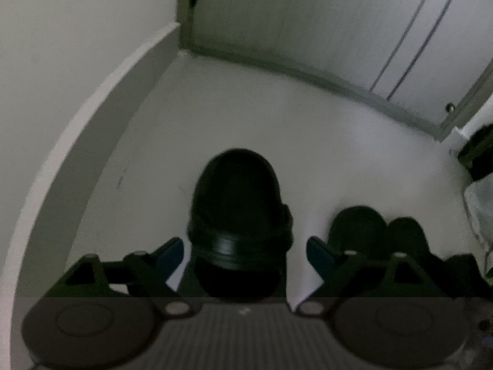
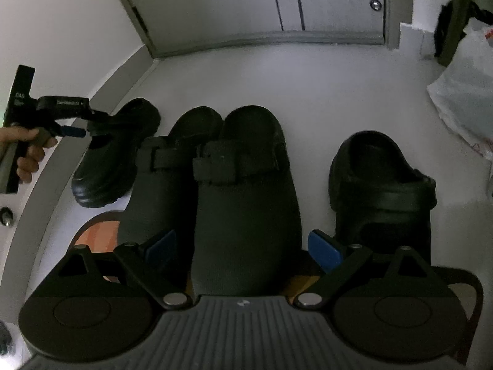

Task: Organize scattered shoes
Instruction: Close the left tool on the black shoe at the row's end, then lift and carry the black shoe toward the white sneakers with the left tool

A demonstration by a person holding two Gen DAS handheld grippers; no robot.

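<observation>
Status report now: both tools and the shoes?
Left tool open, straddling black clog. Right tool open over strapped slipper. Nothing gripped, path clear.

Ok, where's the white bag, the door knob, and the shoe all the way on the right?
white bag (image 2: 462, 92): right wrist view, its crumpled side.
door knob (image 2: 375, 4): right wrist view, its shiny front.
rightmost shoe (image 2: 382, 166): right wrist view, its toe top.
</observation>
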